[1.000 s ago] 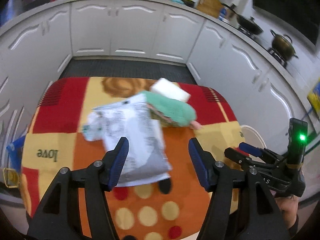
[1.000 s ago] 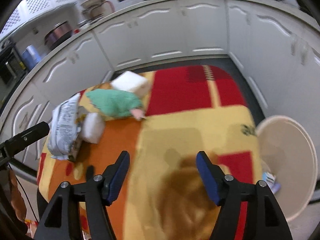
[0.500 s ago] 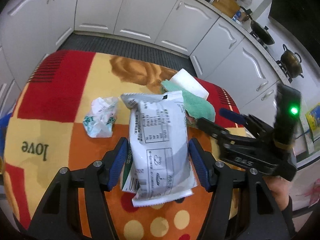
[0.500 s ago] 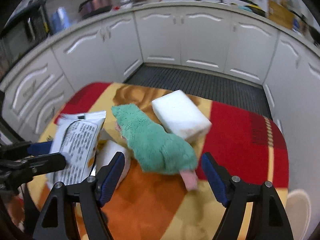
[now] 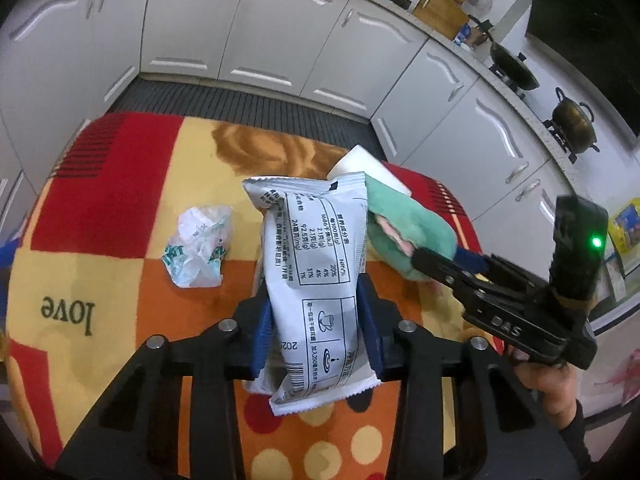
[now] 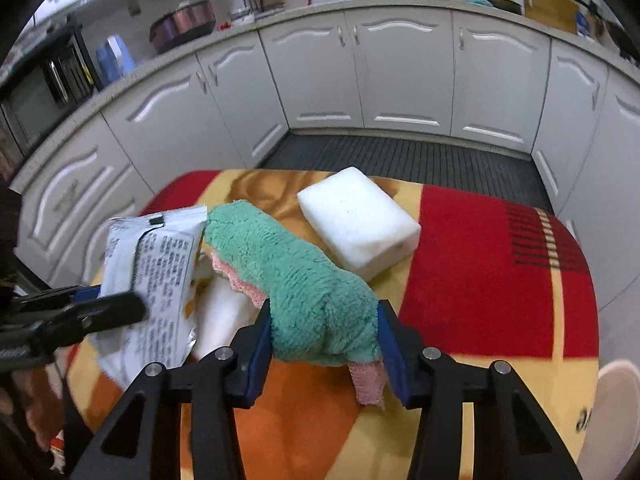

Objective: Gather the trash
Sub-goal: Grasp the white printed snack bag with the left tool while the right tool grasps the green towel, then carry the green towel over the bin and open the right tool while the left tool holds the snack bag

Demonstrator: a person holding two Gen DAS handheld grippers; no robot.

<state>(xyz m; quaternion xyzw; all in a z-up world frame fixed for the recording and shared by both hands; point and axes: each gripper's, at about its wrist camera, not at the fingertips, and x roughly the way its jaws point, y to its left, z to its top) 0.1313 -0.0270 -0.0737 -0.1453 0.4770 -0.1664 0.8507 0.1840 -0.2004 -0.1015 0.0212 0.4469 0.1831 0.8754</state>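
Observation:
My left gripper [image 5: 316, 324] is shut on a white snack wrapper [image 5: 316, 264] with printed text, on the colourful tablecloth [image 5: 100, 208]. The wrapper also shows in the right wrist view [image 6: 156, 272]. A crumpled white and green paper [image 5: 198, 246] lies left of it. My right gripper [image 6: 324, 344] is shut on a green fluffy cloth [image 6: 296, 280] with a pink underside; the cloth also shows in the left wrist view [image 5: 408, 232]. A white sponge block [image 6: 358, 220] lies just behind the cloth.
A cream bin [image 6: 612, 416] stands on the floor at the table's right edge. White kitchen cabinets [image 6: 400, 80] ring the table. A second white lump [image 6: 224, 316] lies between wrapper and cloth. Pots sit on the stove [image 5: 572, 124] at the right.
My left gripper has closed on the wrapper. My right gripper has moved forward and closed on the green cloth.

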